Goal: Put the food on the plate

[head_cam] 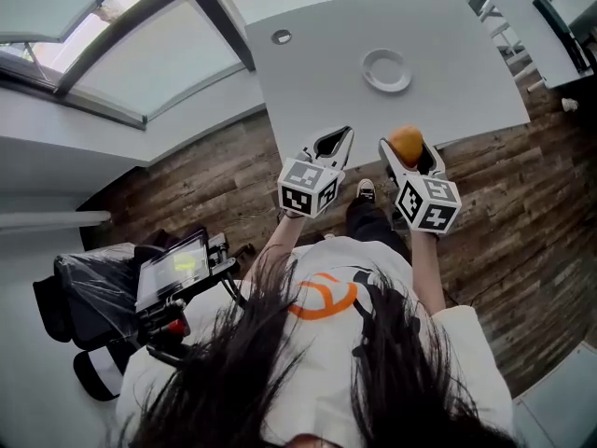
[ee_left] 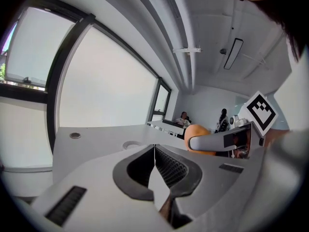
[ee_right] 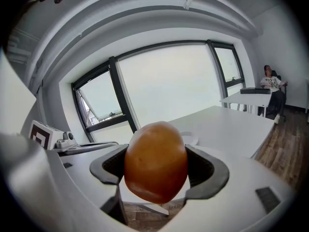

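An orange, egg-shaped piece of food [ee_right: 156,161] is clamped between the jaws of my right gripper [ee_right: 157,170]. In the head view that food [head_cam: 407,143] and the right gripper [head_cam: 409,149] hang over the near edge of the pale grey table [head_cam: 448,101]. A small white plate [head_cam: 386,70] stands farther back on the table, beyond both grippers, and shows as a low white plate [ee_right: 191,139] behind the food. My left gripper [head_cam: 338,140] is beside the right one, shut and empty, its jaws [ee_left: 154,148] touching. The plate [ee_left: 131,144] lies just past them.
A round cable hole [head_cam: 281,36] sits at the table's far left. Large windows [head_cam: 112,45] run along the left side. Another desk [head_cam: 536,26] stands at the far right, with people seated [ee_left: 183,117] in the distance. A black bag and a device with a screen [head_cam: 173,273] rest on the wooden floor.
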Demonstrator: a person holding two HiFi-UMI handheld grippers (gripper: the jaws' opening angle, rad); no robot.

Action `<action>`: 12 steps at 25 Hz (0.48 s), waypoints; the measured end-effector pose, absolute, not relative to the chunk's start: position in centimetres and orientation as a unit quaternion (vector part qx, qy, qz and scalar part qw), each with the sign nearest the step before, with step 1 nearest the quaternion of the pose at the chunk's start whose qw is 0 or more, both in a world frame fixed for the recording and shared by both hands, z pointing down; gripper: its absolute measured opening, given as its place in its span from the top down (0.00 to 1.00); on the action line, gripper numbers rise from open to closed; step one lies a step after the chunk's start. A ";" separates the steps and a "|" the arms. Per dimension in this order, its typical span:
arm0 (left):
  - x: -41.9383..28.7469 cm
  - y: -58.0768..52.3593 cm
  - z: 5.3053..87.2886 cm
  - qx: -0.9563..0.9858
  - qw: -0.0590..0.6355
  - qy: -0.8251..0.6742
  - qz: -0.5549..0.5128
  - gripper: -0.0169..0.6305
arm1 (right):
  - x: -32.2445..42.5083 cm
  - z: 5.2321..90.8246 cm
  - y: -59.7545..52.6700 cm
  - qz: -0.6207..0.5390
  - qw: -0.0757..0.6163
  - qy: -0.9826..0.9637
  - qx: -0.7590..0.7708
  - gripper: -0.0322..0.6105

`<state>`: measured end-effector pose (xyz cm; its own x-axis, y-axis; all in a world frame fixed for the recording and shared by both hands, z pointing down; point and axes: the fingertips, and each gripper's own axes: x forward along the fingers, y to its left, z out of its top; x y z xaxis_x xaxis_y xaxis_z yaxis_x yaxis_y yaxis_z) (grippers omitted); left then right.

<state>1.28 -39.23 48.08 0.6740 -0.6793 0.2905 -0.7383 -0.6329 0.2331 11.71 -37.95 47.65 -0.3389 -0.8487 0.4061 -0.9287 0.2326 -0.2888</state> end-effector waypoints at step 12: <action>4.5 -47.0 49.0 0.882 0.178 -0.426 0.097 0.96 | 15.1 50.1 -48.5 0.242 0.125 -0.803 0.530 0.38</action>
